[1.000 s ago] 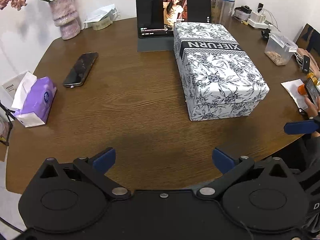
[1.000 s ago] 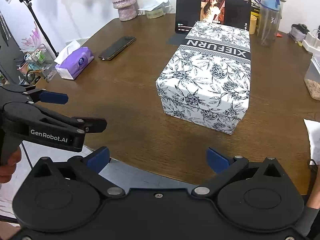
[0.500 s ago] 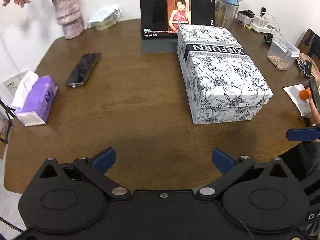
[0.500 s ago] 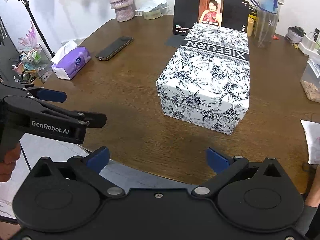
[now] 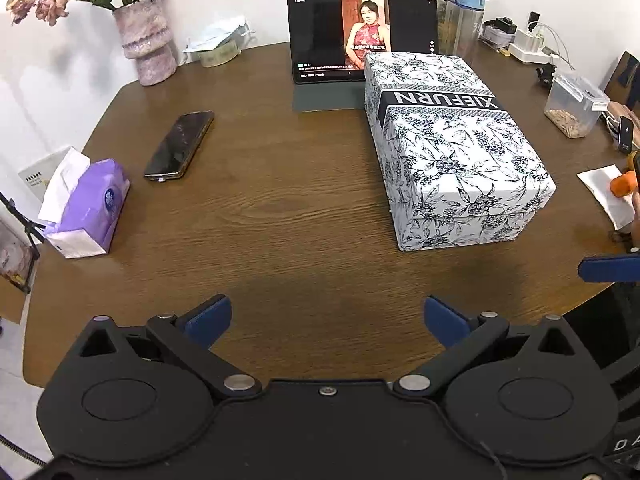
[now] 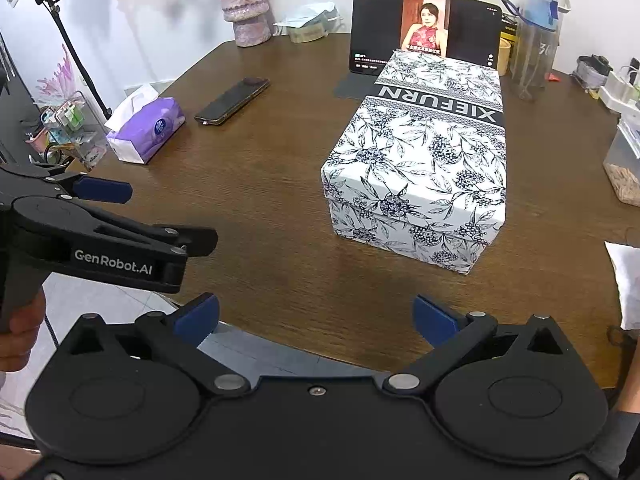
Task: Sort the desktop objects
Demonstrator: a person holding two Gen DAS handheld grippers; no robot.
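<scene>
Bench (image 5: 280, 208): a round, dark wood bench is carrying everything here; its near edge is curving just in front of both tools.
Patterned box (image 5: 456, 148): a white box with a blue-black floral print and a dark band reading XIEFURN is sitting lid-on at the right of centre, its far end reaching just in front of the tablet.
Tablet (image 5: 362, 36): it is standing upright at the back on a dark folded cover and is showing a video of a person.
Vase (image 5: 146, 46): a pinkish stone vase is holding dried flowers at the back left, near the wall.
Water bottle (image 6: 536, 36): a clear bottle with a blue strap is standing to the right of the tablet.
Tissue pack (image 5: 90, 208): a purple soft pack is lying at the left edge, one white tissue sticking up out of it.
Clear container (image 5: 576, 106): a lidded plastic tub with brown bits inside is sitting at the right edge.
Phone (image 5: 180, 145): a dark phone is lying face up between the tissue pack and the tablet, well apart from the box.
Left tool (image 5: 327, 316): its blue-tipped fingers are spreading wide over bare wood near the bench edge, gripping nothing.
Right tool (image 6: 316, 314): its fingers are likewise standing wide apart and empty, hanging over the near edge, with the box ahead of it.
</scene>
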